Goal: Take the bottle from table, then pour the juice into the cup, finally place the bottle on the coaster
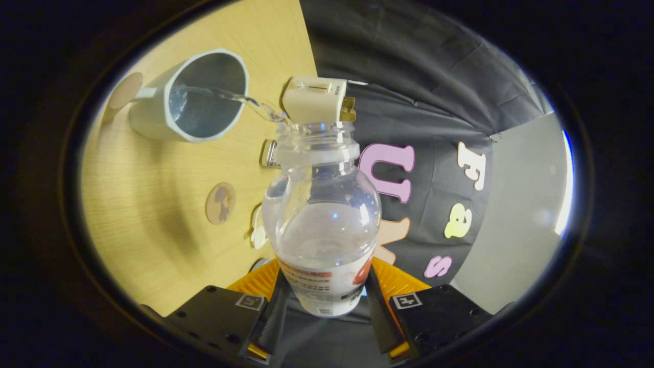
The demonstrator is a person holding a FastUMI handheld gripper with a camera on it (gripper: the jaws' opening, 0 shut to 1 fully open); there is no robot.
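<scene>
Pour in progress: gripper jaws are clamping the clear plastic bottle.
Clear liquid is streaming toward ten o'clock into the pale grey faceted cup on the light wooden table.

Nothing can be read with certainty. The clear plastic bottle carries a white and red label at its near end, with rows of small print too fine and blurred to make out. The cream plastic box beyond the bottle's mouth bears a short dark line and a tiny word on its side, also unreadable. Each black block of the gripper, whose jaws press the bottle's labelled end from both sides, carries a small square black-and-white marker tag, without letters.
</scene>
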